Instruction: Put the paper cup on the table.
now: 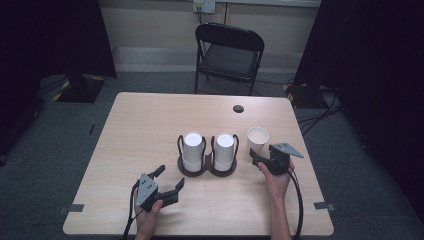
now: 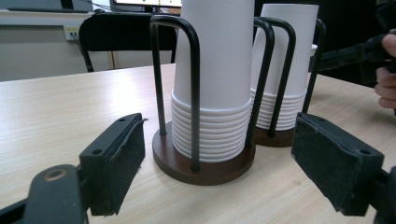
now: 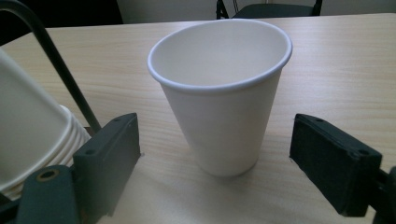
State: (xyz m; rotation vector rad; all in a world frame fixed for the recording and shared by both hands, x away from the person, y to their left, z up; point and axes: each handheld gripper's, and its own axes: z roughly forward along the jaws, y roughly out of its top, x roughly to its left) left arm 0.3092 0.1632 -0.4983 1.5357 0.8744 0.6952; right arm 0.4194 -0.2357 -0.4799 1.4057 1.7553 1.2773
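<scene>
**Single Cup Standing Between Spread Right Jaws**

The paper cup is standing upright on the bench, at 3 o'clock from the cup holder. The right gripper is sitting spread at the cup's 6 o'clock, not touching it. The left gripper is resting spread at the holder's 7 o'clock, gripping nothing.

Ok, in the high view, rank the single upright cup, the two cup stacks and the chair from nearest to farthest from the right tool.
From the right tool:
1. Single upright cup, just ahead of it.
2. Right stack, to its left.
3. Left stack, further left.
4. Chair, beyond the table's far edge.
</scene>
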